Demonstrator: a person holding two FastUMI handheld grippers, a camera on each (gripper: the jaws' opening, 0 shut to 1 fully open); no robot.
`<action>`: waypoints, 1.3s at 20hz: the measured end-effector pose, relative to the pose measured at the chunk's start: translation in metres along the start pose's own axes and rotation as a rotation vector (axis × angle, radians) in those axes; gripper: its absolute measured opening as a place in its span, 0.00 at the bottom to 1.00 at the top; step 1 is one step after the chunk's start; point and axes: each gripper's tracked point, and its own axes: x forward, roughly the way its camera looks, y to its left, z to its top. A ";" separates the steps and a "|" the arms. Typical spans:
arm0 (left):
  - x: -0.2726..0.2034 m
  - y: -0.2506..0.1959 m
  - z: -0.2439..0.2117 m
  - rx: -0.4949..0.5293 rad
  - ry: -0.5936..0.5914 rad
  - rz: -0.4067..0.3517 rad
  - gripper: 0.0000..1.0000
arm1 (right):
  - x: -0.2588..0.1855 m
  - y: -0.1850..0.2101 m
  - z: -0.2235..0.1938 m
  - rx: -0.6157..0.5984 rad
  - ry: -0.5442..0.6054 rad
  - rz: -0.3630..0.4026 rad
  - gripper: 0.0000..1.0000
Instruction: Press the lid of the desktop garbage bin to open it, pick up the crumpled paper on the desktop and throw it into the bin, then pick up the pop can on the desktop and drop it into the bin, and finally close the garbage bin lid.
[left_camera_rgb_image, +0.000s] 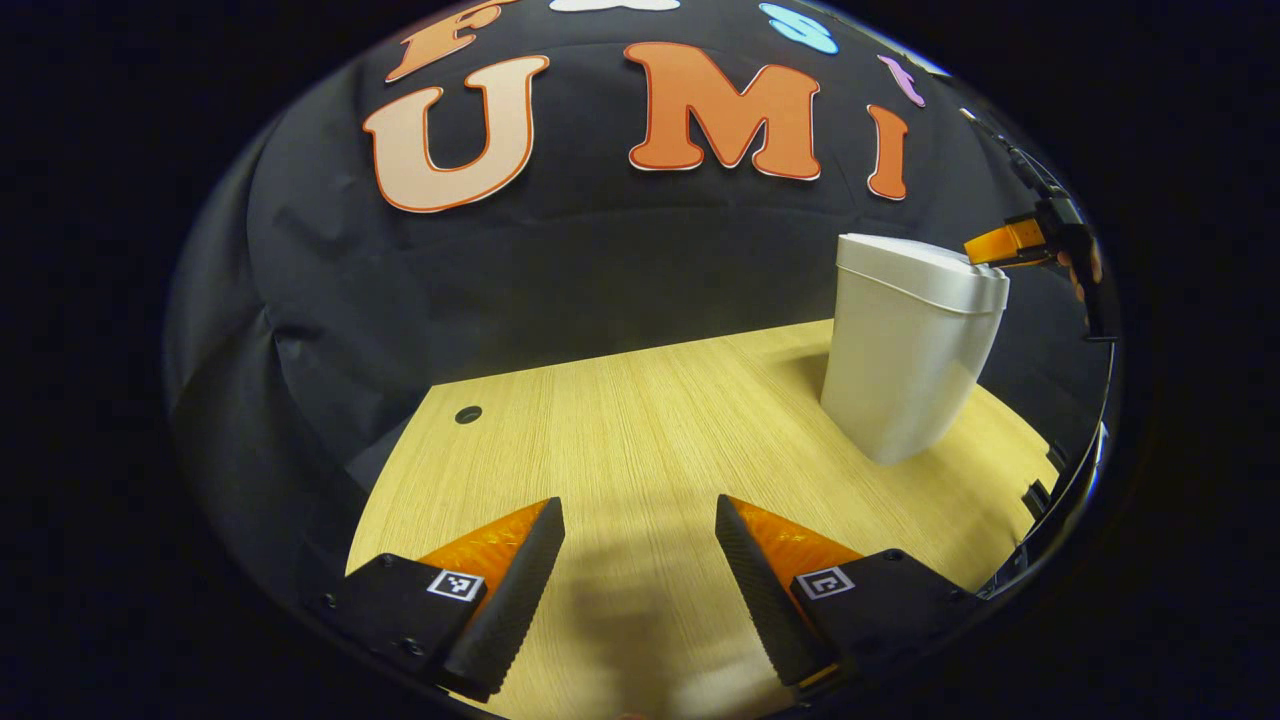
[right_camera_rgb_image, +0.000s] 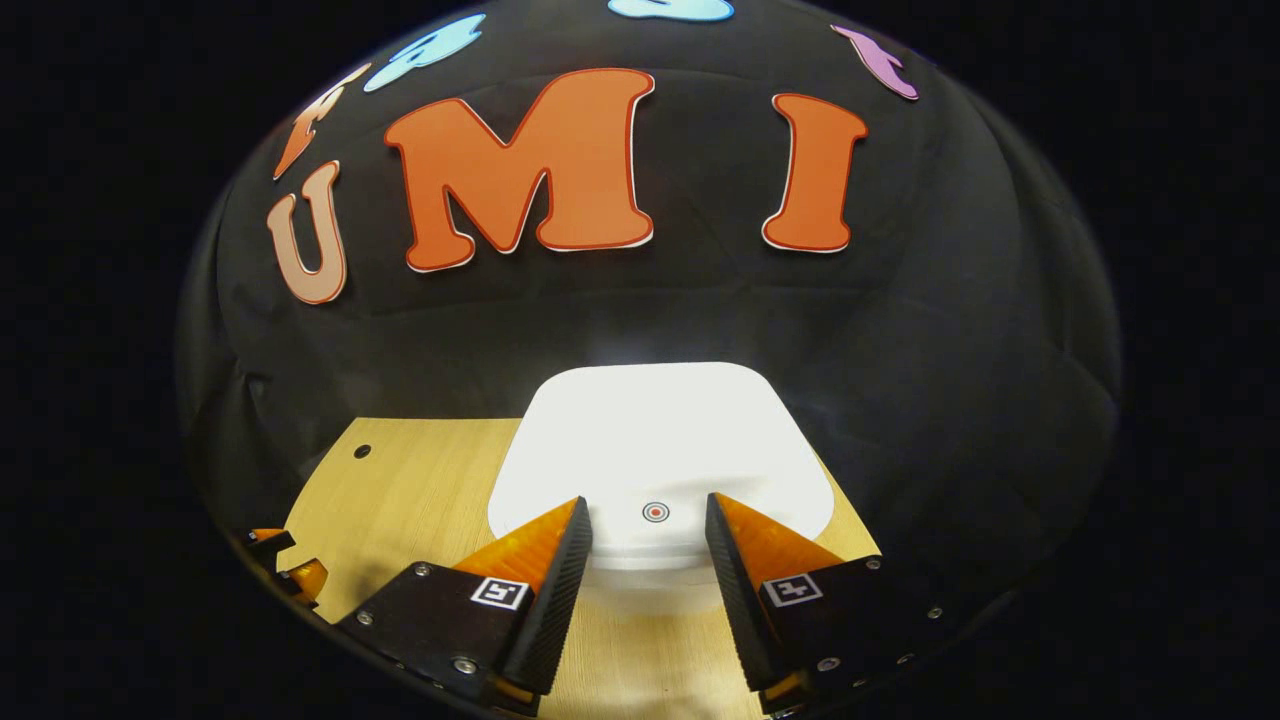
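A white desktop bin (left_camera_rgb_image: 905, 350) stands upright on the wooden table (left_camera_rgb_image: 620, 430) at the right of the left gripper view, its lid (left_camera_rgb_image: 925, 270) down. My left gripper (left_camera_rgb_image: 640, 525) hovers open over bare tabletop, well to the bin's left. The right gripper (left_camera_rgb_image: 1020, 243) shows there just above the bin's far top edge. In the right gripper view the lid (right_camera_rgb_image: 655, 450) lies flat below, with a small red ring mark (right_camera_rgb_image: 655, 512) near its front edge. My right gripper (right_camera_rgb_image: 648, 520) is open above the lid's front, its fingers either side of the ring mark.
A round cable hole (left_camera_rgb_image: 468, 414) sits near the table's far left corner. The table's far edge meets the black cloth wall. The left gripper (right_camera_rgb_image: 285, 565) shows low at the left of the right gripper view.
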 end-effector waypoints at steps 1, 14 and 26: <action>0.000 -0.001 0.000 0.001 -0.001 -0.001 0.98 | -0.002 -0.001 -0.001 -0.005 0.005 -0.002 0.71; -0.005 0.002 0.030 0.022 -0.063 -0.008 0.97 | -0.010 -0.002 0.002 0.013 -0.087 -0.022 0.66; -0.032 0.018 0.106 -0.004 -0.221 0.032 0.97 | -0.023 0.042 0.000 -0.005 -0.136 0.031 0.67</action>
